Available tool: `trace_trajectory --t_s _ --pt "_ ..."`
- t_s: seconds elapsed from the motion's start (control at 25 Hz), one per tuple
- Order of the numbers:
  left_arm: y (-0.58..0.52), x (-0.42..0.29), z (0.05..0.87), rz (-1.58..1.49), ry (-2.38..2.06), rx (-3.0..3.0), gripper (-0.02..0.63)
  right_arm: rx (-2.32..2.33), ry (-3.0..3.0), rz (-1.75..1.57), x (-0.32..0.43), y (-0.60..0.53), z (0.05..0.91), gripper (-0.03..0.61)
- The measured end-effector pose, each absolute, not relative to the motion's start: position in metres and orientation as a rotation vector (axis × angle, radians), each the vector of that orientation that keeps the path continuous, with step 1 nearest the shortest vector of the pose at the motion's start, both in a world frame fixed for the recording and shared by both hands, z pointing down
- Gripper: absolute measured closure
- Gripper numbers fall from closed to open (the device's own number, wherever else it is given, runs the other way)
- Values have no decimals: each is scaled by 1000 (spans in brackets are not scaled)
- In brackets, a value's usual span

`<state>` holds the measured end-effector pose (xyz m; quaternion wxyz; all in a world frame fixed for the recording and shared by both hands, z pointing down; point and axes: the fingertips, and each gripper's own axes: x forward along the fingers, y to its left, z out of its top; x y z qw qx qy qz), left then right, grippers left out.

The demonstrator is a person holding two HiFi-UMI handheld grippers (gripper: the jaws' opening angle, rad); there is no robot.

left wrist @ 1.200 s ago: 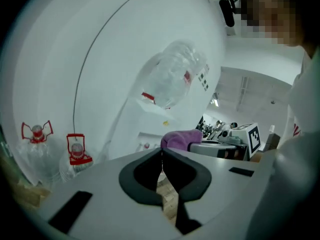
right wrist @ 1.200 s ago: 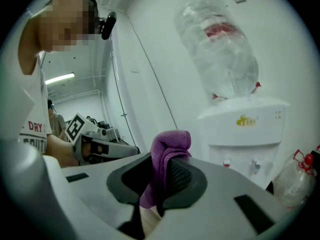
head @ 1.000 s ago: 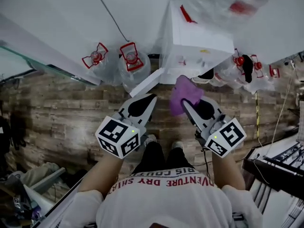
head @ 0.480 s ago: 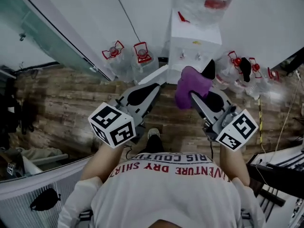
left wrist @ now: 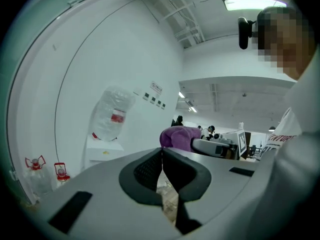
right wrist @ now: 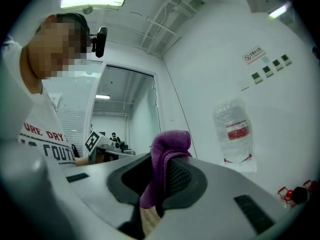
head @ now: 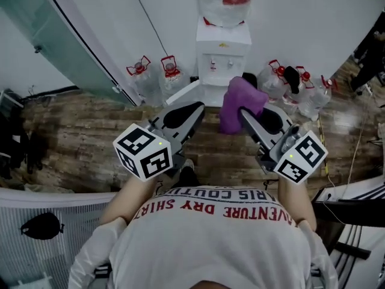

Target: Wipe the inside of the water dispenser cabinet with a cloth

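Observation:
A white water dispenser (head: 223,56) stands against the far wall with a clear bottle (head: 225,2) on top. Its cabinet door (head: 181,101) hangs open to the left. My right gripper (head: 243,112) is shut on a purple cloth (head: 239,104), held in the air short of the dispenser; in the right gripper view the cloth (right wrist: 165,159) is bunched between the jaws. My left gripper (head: 198,108) is shut and holds nothing, level with the right one. The left gripper view shows the dispenser (left wrist: 102,149) and the cloth (left wrist: 179,137) ahead.
Several clear water jugs with red handles stand left (head: 155,77) and right (head: 292,86) of the dispenser on the wood floor. A glass partition (head: 54,35) runs along the left. A cable (head: 150,23) climbs the wall.
The head view has risen and pulled back, so the dispenser with its bottle now shows whole and farther off. Both grippers stay side by side, the cloth still clamped.

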<state>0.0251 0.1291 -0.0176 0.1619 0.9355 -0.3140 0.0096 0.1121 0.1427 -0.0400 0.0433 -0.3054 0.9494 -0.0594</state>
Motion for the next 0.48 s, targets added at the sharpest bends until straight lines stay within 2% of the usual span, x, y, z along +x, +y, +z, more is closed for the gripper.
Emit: trace_trajectory --t_s 0.48 --pt "180 46 -41 3 -894 2750 586 -972 2865 -115 134 190 -52 515"
